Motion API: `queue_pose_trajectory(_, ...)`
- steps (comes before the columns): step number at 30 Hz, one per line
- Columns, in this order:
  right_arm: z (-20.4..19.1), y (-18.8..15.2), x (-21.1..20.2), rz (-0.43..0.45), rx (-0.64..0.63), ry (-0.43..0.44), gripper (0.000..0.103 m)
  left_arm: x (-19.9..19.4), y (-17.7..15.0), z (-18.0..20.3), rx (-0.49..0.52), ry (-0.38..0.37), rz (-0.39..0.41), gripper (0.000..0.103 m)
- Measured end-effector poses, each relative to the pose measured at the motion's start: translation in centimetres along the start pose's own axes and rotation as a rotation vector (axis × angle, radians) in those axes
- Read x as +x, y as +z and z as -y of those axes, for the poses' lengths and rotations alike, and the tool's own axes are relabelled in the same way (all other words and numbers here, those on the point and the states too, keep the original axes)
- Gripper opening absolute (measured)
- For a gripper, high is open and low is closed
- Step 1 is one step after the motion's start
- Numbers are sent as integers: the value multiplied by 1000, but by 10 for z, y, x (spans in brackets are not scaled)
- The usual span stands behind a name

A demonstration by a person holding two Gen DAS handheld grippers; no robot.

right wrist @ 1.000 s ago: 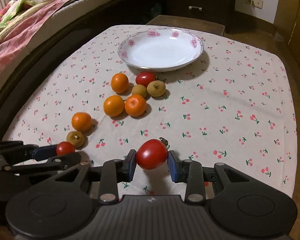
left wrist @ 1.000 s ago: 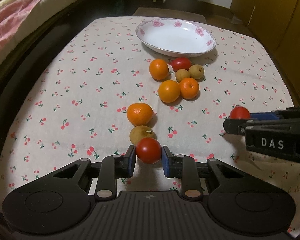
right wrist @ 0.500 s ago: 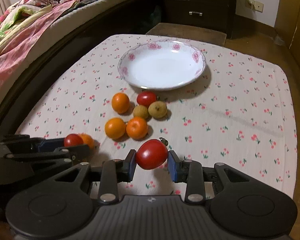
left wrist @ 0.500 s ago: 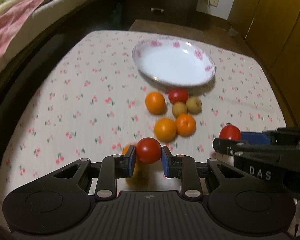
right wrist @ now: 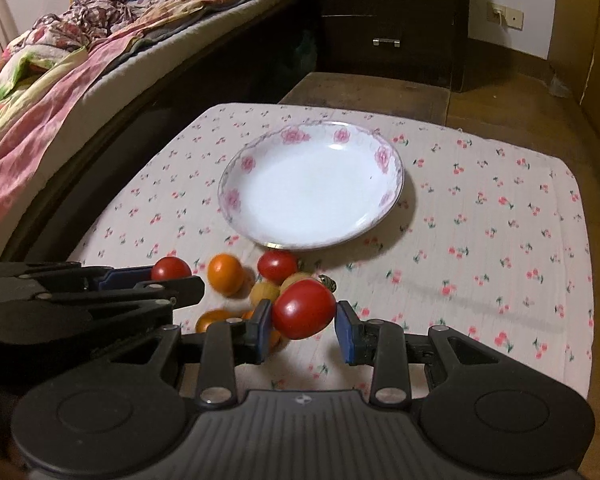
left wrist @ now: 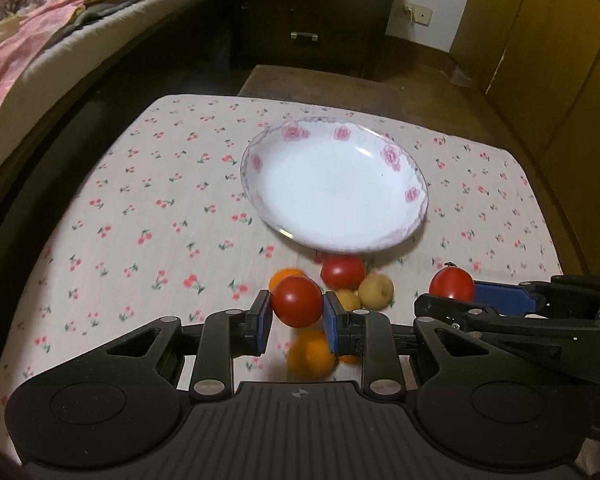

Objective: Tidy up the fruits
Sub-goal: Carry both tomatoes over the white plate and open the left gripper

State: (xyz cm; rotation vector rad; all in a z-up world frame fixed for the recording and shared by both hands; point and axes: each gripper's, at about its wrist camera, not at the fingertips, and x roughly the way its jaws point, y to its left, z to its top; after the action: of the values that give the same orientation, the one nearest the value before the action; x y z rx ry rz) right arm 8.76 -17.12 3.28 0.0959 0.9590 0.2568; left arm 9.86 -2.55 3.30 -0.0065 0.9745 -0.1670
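My left gripper (left wrist: 296,316) is shut on a red tomato (left wrist: 297,301), held above the table just short of the white flowered plate (left wrist: 256,160). My right gripper (right wrist: 303,322) is shut on a second red tomato (right wrist: 303,309) with a green stem, also in the air near the plate (right wrist: 236,176). Each gripper shows from the side in the other's view, its tomato at the tip (left wrist: 451,284) (right wrist: 171,269). On the cloth between grippers and plate lie a third tomato (right wrist: 277,266), oranges (right wrist: 225,273) and small yellow-brown fruits (left wrist: 375,289). The plate is empty.
The table (left wrist: 140,208) wears a cherry-print cloth. A bed with pink bedding (right wrist: 52,80) runs along the left. A dark drawer chest (right wrist: 392,20) stands beyond the table, and wooden cupboards (left wrist: 560,60) line the right.
Both grippers have carried their tomatoes forward and a little upward toward the plate. The loose fruits have slid down the views and now sit partly under the fingers.
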Motion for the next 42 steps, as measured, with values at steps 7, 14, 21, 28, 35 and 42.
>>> queue_pose_trajectory(7,7,22,12,10,6,10,33,19,23,3,3,2,-6,35)
queue_pose_trajectory(14,15,45,30,17,8,5,33,39,48,1,-13,6,-8,35)
queue_pose_trajectory(21,23,62,53,2,9,8,33,61,64,-2,-20,6,-24,34)
queue_pose_trajectory(28,29,67,68,-16,12,14,34,76,68,-3,-17,14,-45,33)
queue_pose_trajectory(35,34,68,79,-26,15,21,34,82,67,0,5,26,-46,33)
queue_pose_trajectory(42,36,68,83,-25,19,36,34,82,67,1,9,33,-40,34)
